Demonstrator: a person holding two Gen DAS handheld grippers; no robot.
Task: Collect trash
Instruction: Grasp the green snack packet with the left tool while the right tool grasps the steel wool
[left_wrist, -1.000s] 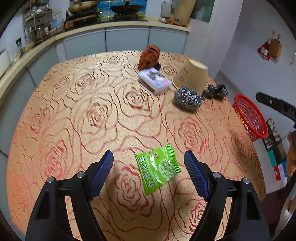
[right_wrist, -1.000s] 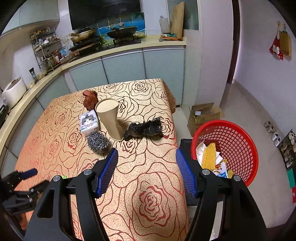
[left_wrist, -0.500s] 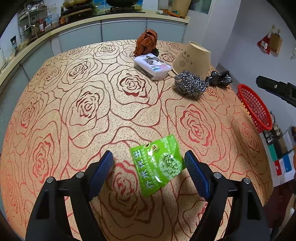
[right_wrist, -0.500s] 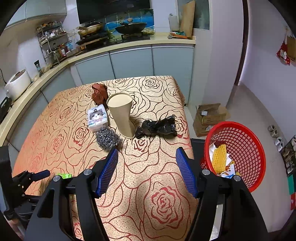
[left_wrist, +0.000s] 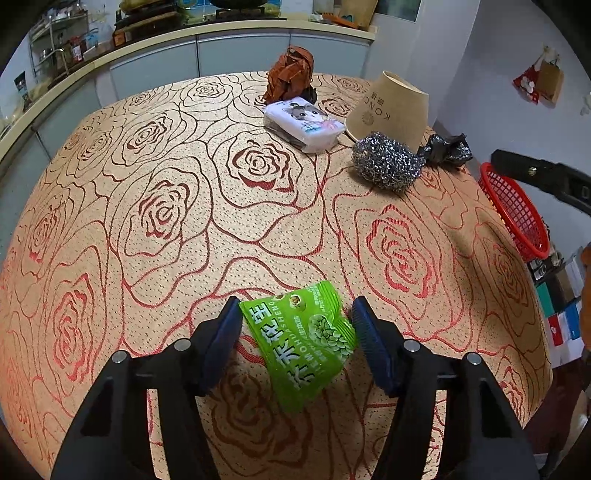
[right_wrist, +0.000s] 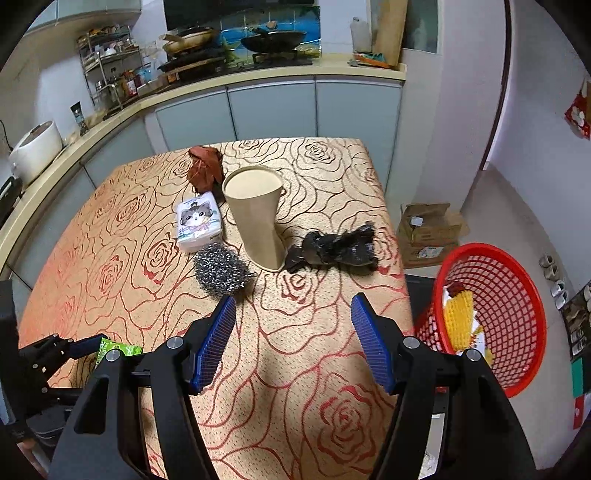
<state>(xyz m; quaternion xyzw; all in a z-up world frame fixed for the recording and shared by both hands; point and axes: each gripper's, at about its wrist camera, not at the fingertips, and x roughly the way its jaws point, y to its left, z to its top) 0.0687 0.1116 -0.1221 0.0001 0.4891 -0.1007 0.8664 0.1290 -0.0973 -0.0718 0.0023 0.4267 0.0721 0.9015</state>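
Note:
A green snack packet (left_wrist: 308, 338) lies on the rose-patterned table (left_wrist: 184, 206), between the pads of my left gripper (left_wrist: 295, 321). The jaws stand open around it, just at its edges. The packet's corner also shows in the right wrist view (right_wrist: 118, 348). My right gripper (right_wrist: 293, 321) is open and empty above the table's right part. A red basket (right_wrist: 517, 295) with trash inside stands on the floor to the right of the table. A crumpled black bag (right_wrist: 334, 248), a crumpled brown paper (right_wrist: 205, 170) and an upside-down paper cup (right_wrist: 258, 218) sit on the table.
A steel wool scourer (right_wrist: 220, 271) and a tissue pack with a cat print (right_wrist: 198, 223) lie near the cup. A cardboard box (right_wrist: 428, 229) sits on the floor beyond the basket. A kitchen counter (right_wrist: 258, 74) runs behind the table.
My left gripper has moved forward and down over the green packet and its jaws have narrowed around it. My right gripper has shifted slightly, still open.

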